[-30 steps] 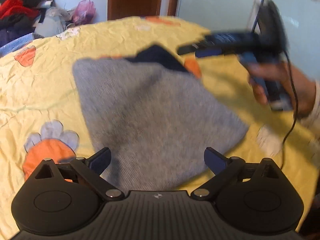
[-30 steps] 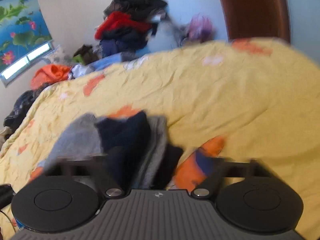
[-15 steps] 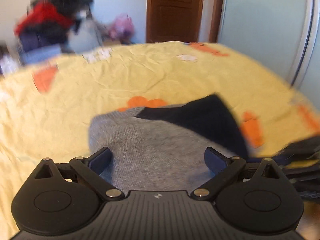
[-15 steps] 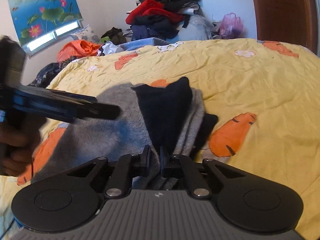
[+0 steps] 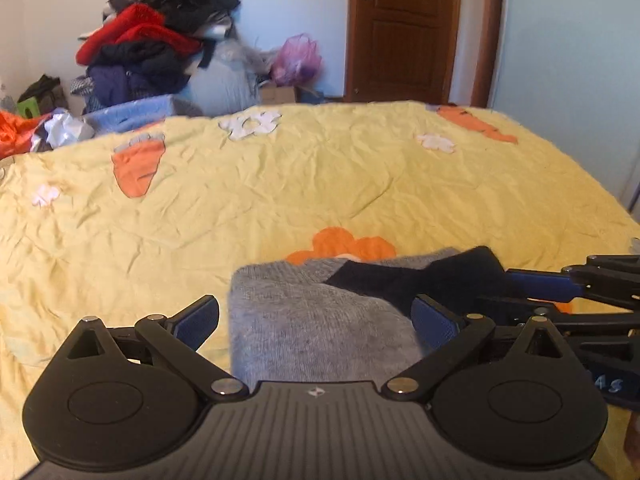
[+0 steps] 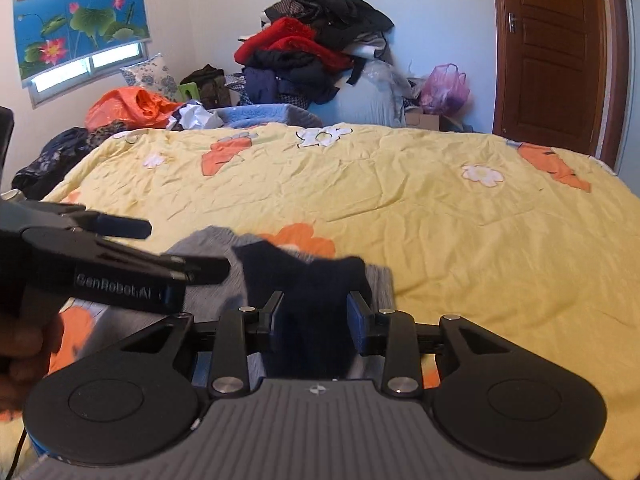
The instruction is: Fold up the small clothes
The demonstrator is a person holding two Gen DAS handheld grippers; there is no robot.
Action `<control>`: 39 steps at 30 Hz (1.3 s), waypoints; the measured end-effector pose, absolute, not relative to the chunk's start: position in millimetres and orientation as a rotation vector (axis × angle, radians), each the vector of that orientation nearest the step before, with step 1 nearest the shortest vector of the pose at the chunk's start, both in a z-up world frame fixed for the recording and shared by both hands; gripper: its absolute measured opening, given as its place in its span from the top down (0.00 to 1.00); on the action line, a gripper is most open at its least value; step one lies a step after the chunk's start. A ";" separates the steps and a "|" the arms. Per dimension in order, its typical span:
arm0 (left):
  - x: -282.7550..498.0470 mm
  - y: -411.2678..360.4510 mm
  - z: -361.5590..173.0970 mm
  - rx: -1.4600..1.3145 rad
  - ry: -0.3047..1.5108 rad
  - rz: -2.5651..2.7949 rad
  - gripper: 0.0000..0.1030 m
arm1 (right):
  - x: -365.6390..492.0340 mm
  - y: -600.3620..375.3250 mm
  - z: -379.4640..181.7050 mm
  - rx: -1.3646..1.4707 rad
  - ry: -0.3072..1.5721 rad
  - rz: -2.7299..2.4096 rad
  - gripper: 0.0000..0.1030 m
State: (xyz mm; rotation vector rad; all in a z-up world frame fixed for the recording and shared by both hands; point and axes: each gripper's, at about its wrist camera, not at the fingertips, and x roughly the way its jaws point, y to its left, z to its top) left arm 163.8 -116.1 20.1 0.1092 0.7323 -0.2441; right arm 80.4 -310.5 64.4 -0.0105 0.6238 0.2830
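A grey knitted garment (image 5: 320, 320) lies on the yellow quilt (image 5: 280, 184), with a dark navy part (image 5: 420, 276) folded over its far right side. My left gripper (image 5: 316, 320) is open low over the grey cloth, its fingers wide on either side of it. In the right wrist view the left gripper (image 6: 180, 246) reaches in from the left, a hand behind it. My right gripper (image 6: 318, 316) has its jaws opening, with the bunched navy part (image 6: 304, 280) standing between its fingers. Grey cloth (image 6: 200, 248) shows behind it. The right gripper (image 5: 500, 292) enters the left wrist view from the right.
A heap of red, black and navy clothes (image 6: 312, 44) stands beyond the bed's far edge. An orange plastic bag (image 6: 128, 108) and a pink bag (image 6: 444, 88) flank it. A brown door (image 5: 404, 28) is at the back right. Wide yellow quilt stretches beyond the garment.
The right gripper was shut on the navy cloth half a second ago; its jaws now stand apart. The left gripper has swung round and dropped low at the garment's near edge, staying open.
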 end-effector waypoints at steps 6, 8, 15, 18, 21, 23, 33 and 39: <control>183.7 -116.8 -10.2 0.106 0.789 -0.258 0.00 | 96.0 -325.3 36.5 -0.022 0.663 0.228 0.59; 184.3 -116.2 -15.3 0.099 0.785 -0.261 0.00 | 95.9 -332.9 31.0 0.005 0.661 0.231 0.51; 179.3 -114.9 -10.3 0.097 0.783 -0.246 0.00 | 82.7 -334.3 42.2 0.019 0.639 0.214 0.41; 172.3 -113.5 -4.1 0.091 0.783 -0.242 0.00 | 63.1 -322.6 53.6 -0.021 0.625 0.237 0.41; 160.2 -113.5 1.5 0.094 0.775 -0.248 0.00 | 42.5 -313.1 60.0 -0.047 0.612 0.261 0.41; 156.4 -114.7 2.0 0.089 0.781 -0.257 0.00 | 34.0 -306.3 60.3 -0.081 0.609 0.271 0.42; 162.6 -108.4 -15.9 0.046 0.805 -0.284 0.00 | 37.0 -322.2 37.1 -0.110 0.647 0.213 0.19; 105.2 -85.8 11.7 0.031 0.755 -0.326 0.00 | 2.5 -315.7 56.1 -0.118 0.617 0.207 0.53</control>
